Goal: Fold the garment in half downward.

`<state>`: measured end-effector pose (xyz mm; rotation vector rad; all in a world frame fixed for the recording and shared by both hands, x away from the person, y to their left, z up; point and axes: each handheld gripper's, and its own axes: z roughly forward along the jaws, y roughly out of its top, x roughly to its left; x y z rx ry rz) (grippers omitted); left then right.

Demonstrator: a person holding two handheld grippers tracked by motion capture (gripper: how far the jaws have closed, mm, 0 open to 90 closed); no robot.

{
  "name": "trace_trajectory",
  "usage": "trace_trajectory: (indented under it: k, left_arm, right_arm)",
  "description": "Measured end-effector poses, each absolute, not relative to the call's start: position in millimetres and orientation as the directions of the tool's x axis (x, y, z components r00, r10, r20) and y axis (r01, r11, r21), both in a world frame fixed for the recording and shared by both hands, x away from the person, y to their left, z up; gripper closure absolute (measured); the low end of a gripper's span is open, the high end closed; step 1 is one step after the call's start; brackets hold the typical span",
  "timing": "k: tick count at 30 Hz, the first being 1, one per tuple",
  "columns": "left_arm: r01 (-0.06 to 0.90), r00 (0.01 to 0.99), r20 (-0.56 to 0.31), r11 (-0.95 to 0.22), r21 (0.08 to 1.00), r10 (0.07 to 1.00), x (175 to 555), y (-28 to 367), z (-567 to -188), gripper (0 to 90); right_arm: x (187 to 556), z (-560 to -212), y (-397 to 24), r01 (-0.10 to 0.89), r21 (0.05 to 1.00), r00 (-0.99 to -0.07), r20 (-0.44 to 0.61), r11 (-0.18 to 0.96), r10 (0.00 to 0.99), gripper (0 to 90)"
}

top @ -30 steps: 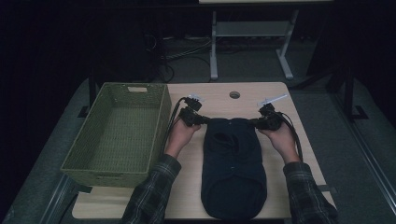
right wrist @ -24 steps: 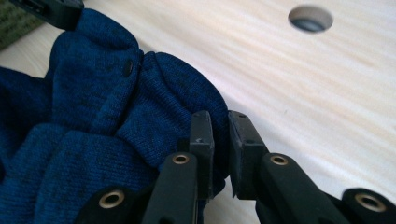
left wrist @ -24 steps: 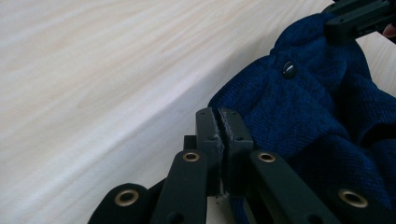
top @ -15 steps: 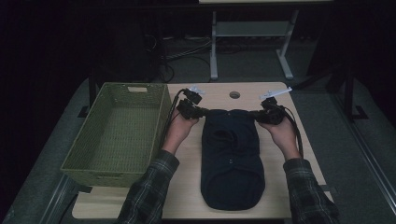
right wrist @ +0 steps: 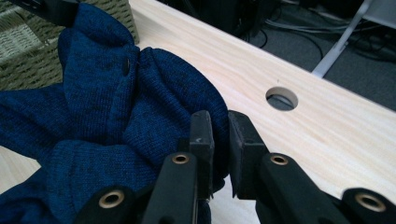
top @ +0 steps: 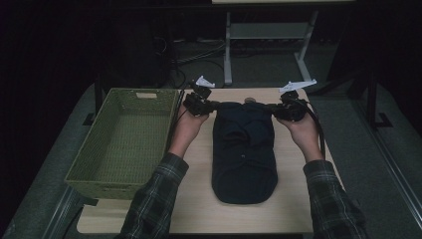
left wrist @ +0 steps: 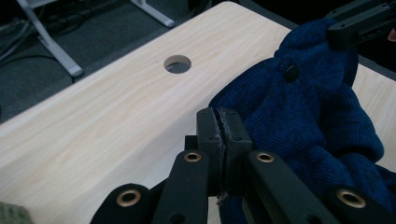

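1. A green woven basket (top: 122, 142) stands at the left edge of the table (top: 293, 209), with its far rim near the left tongs. Part of its weave shows again in the top left corner of the right gripper view (right wrist: 28, 56).

2. The left tongs (top: 215, 104) are held in the person's left hand (top: 186, 127), just right of the basket's far corner. In the left gripper view the two black jaws are pressed together on a fold of the dark blue knitted sweater (left wrist: 317, 121), so the left tongs (left wrist: 223, 128) are clamped on its edge.

3. The sweater (top: 244, 149) lies down the middle of the table between the two forearms. Its far end is lifted and bunched between the two tongs, while its near end rests flat on the wood. A small dark button (left wrist: 292, 72) shows on the raised knit.

4. A round hole (left wrist: 177, 64) sits in the tabletop beyond the sweater, close to the far edge.

5. The right tongs (top: 273, 108) are held in the right hand (top: 301, 132), level with the left ones. In the right gripper view the jaws of the right tongs (right wrist: 219, 135) pinch the sweater's other far corner, with knit filling the narrow gap between them.

6. A plaid sleeve (top: 331, 199) covers each forearm near the bottom edge.
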<state>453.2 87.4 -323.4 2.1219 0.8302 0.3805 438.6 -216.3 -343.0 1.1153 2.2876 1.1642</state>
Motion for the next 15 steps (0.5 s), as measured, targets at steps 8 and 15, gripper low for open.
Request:
trace_trajectory:
  k: [8, 15]
  left_arm:
    - [0.413, 0.745, 0.029, -0.495, 0.765, 0.666, 435, 82, -336, 88.7]
    - [0.399, 0.756, 0.044, -0.514, 0.759, 0.653, 422, 83, -341, 88.6]
  right_arm:
    - [430, -359, -213, 0.488, 0.788, -0.641, 0.031, 0.376, 0.767, 80.9]
    - [418, -370, -217, 0.477, 0.796, -0.655, 0.041, 0.371, 0.754, 80.8]
